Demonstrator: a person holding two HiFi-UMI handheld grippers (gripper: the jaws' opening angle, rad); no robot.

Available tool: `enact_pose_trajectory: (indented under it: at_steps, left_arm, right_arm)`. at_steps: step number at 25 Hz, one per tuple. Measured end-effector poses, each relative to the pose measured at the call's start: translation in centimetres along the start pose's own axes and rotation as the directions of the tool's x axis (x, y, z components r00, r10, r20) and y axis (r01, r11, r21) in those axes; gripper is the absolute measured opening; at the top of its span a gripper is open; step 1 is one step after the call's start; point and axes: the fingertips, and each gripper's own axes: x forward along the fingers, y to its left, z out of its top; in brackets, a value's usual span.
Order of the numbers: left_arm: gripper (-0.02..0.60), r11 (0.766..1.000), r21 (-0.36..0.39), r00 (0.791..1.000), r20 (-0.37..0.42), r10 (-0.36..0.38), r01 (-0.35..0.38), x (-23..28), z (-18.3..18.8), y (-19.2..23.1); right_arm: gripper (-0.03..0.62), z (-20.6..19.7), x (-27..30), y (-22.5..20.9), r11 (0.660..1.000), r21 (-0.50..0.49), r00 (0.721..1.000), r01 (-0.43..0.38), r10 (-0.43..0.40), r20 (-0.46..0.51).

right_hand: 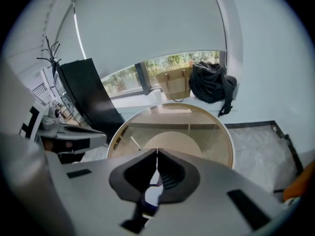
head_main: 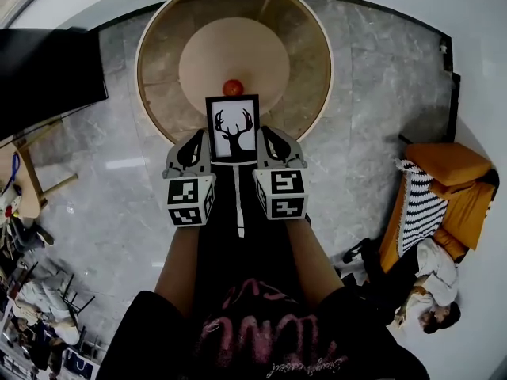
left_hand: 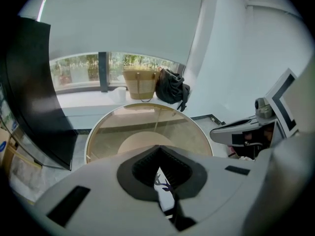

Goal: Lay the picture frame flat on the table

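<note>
Both grippers hold the picture frame (head_main: 232, 129), which sits at the 6 o'clock edge of the round glass table (head_main: 158, 62). The frame's face, a black antlered deer head on white, is turned up toward your head camera. Your left gripper (head_main: 198, 142) grips the frame's 9 o'clock edge and your right gripper (head_main: 268, 139) its 3 o'clock edge. The 2 marker cubes (head_main: 190, 200) lie toward you at 6 o'clock. In the left gripper view the jaws are drawn in to a narrow slit, with the frame's edge (left_hand: 165, 188) pinched between the dark pads. The right gripper view shows the same thing: the jaws are closed down on a sliver of the frame (right_hand: 151, 193). No view shows whether the frame's lower edge touches the glass. A small red round thing (head_main: 232, 87) lies just past the frame at 12 o'clock, over the table's pale inner disc (head_main: 234, 46). Beyond the table at 12 o'clock a woven bag (left_hand: 139, 84) stands just beside a black bag (left_hand: 171, 87). A black panel (head_main: 47, 74) stands at 9 o'clock and an orange seat (head_main: 451, 180) at 3 o'clock.
</note>
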Motion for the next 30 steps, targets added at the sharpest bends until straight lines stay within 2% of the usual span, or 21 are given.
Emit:
enact_pose_trajectory:
  at_steps: [8,14,24,30]
  left_arm:
    - [0.011,0.998,0.059,0.995,0.095,-0.004,-0.002,-2.7,5.9,-0.7]
    - [0.011,0.995,0.098,0.984,0.176,-0.012,-0.006,-5.8,10.5,-1.2]
    - [0.011,0.99,0.138,0.952,0.305,-0.01,-0.034,-11.2,16.1,-2.1]
    - [0.011,0.984,0.168,0.927,0.376,-0.015,-0.052,-14.5,19.1,-2.6]
  right_arm:
    - [0.021,6.0,-3.1,1.0,0.999,-0.045,0.991,-0.014,0.02,0.13]
    - [0.021,10.2,-6.3,2.1,0.996,-0.082,0.977,-0.02,0.037,0.211]
    - [0.021,15.5,-12.1,3.2,0.994,-0.11,0.935,0.001,0.038,0.352]
    - [0.02,17.4,-15.0,3.9,0.991,-0.131,0.91,0.019,0.037,0.414]
